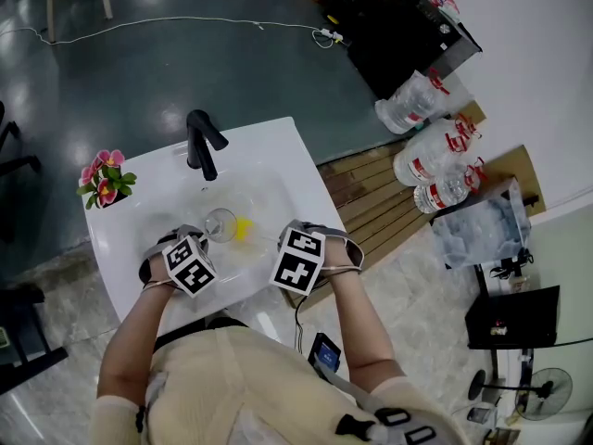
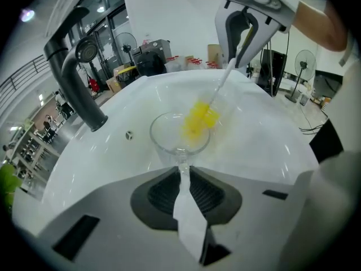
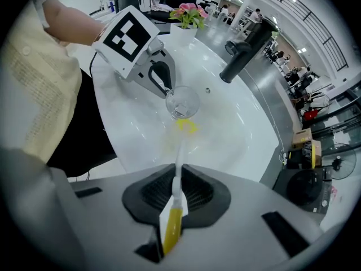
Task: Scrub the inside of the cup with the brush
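Note:
A clear stemmed glass cup [image 2: 169,133] is held over the white sink [image 1: 269,170], my left gripper [image 2: 181,171] shut on its stem. The cup [image 1: 220,223] tilts, its mouth toward the right gripper. My right gripper [image 3: 176,193] is shut on the white handle of the brush [image 3: 177,174]. The brush's yellow head [image 2: 200,117] sits at the far right edge of the cup's rim; how far it reaches inside is unclear. In the head view the yellow head [image 1: 243,229] lies just right of the cup, between the left gripper [image 1: 206,239] and the right gripper [image 1: 278,239].
A black faucet [image 1: 202,144] stands at the sink's back edge, left of the cup. A pot of pink flowers [image 1: 107,180] is on the counter's left corner. Large water bottles [image 1: 435,160] and a wooden pallet lie on the floor to the right.

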`<move>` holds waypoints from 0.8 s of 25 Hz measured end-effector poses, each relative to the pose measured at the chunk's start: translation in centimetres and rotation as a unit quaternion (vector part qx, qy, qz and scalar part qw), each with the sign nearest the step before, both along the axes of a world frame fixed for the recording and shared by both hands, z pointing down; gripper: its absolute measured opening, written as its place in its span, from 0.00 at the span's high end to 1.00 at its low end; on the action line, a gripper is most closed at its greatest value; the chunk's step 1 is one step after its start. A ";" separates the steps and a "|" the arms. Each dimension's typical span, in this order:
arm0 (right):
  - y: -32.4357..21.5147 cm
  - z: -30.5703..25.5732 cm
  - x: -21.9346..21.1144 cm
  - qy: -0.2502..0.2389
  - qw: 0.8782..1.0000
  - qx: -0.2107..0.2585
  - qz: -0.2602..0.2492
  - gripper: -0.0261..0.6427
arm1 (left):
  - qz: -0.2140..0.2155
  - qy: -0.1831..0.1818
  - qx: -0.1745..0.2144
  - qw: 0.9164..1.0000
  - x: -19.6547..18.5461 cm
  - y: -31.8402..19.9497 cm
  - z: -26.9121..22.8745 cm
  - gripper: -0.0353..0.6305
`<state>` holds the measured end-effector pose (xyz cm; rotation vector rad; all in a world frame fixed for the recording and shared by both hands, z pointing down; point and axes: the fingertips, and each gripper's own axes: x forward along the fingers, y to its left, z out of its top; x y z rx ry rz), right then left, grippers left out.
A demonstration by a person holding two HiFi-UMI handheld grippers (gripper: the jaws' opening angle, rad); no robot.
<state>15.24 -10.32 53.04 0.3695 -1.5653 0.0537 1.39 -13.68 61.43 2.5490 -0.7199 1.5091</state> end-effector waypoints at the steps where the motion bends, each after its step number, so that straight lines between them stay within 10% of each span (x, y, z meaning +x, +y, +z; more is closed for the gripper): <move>1: 0.2 0.0 -0.3 -0.005 1.000 -0.005 -0.005 0.90 | -0.004 0.004 -0.003 1.000 0.0 -0.1 0.0 0.86; 20: 1.5 -0.4 -3.6 -0.059 0.997 -0.026 -0.032 0.89 | -0.049 0.022 -0.032 0.998 -0.7 -1.1 0.0 0.86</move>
